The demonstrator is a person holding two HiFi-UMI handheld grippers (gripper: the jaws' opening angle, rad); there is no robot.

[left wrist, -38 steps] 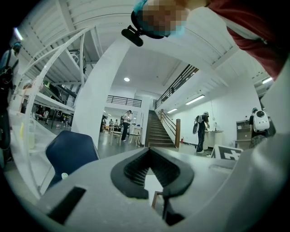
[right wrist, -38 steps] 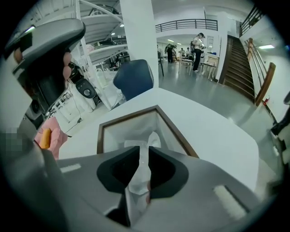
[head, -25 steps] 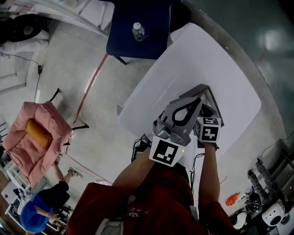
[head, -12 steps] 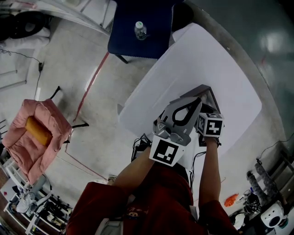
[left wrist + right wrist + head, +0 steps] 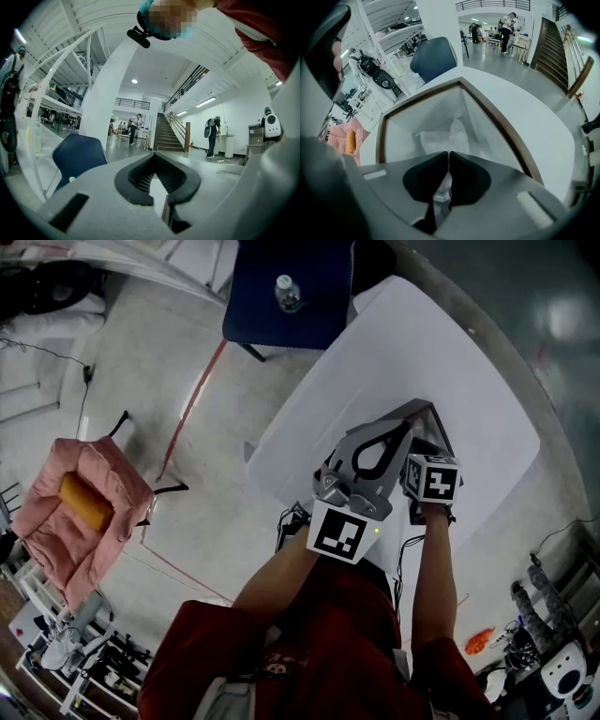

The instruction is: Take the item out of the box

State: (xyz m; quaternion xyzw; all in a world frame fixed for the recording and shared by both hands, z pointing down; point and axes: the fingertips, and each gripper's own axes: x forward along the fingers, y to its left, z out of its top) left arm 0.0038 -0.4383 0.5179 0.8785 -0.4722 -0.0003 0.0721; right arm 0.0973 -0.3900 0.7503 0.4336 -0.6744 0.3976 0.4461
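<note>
A cardboard box (image 5: 506,131) with a brown rim and white inside stands open on the white table (image 5: 422,343). In the head view only its far corner (image 5: 427,418) shows past my grippers. A crumpled clear plastic bag (image 5: 445,133) lies inside the box. My right gripper (image 5: 448,157) reaches down into the box, jaws shut with clear plastic pinched between them. My left gripper (image 5: 156,157) lies along the box's left side, its tips together with a white, brown-edged cardboard wall (image 5: 165,208) standing between the jaws.
A blue chair (image 5: 289,310) with a water bottle (image 5: 287,292) on its seat stands beyond the table's far end. A pink padded chair (image 5: 80,502) sits on the floor to the left. Cables (image 5: 292,519) hang at the table's near edge.
Both grippers stay at the box; the right one's marker cube has shifted slightly to the right. A person in blue at the lower left has left the view.
</note>
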